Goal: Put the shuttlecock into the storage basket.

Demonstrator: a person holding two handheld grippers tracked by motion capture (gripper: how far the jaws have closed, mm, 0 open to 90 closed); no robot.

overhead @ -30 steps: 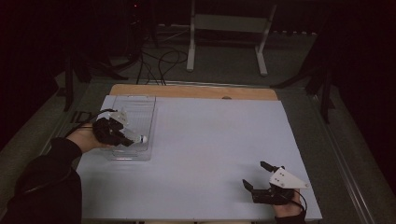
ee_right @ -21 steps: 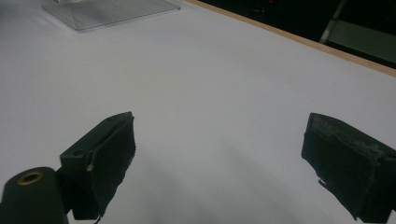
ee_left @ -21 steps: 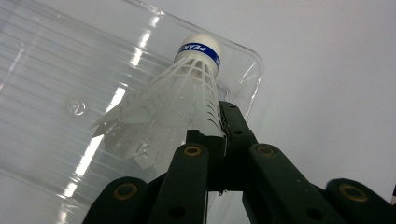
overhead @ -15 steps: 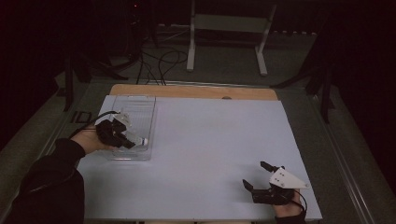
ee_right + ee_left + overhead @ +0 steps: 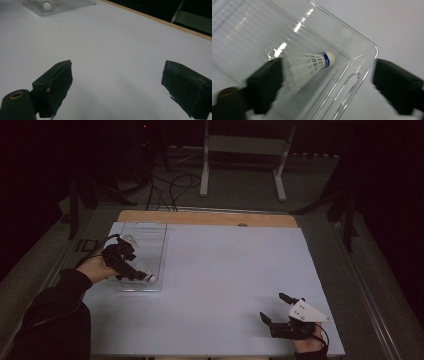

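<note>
A white feathered shuttlecock (image 5: 309, 65) with a blue band lies on its side in a clear plastic tray (image 5: 367, 45) at the table's left. Its cork points toward the tray's near corner. My left gripper (image 5: 328, 66) hovers over that end of the tray (image 5: 145, 227). Its jaws have just been opening and now stand wide apart, with the shuttlecock (image 5: 149, 278) loose between them, its feathers close to the left jaw. At the front right, my right gripper (image 5: 272, 306) rests low over the white sheet, open with nothing between its jaws (image 5: 118, 63).
A white sheet (image 5: 225, 265) covers the table, with a wooden strip (image 5: 210, 218) along its far edge. Beyond the table stand a metal frame (image 5: 240, 150) and cables on the dark floor. The tray (image 5: 65, 8) and shuttlecock (image 5: 47, 5) lie far off in the right gripper view.
The left gripper's jaws have spread apart over the tray, and the shuttlecock now lies free in it. The left hand shifted only slightly. The right gripper has not moved.
</note>
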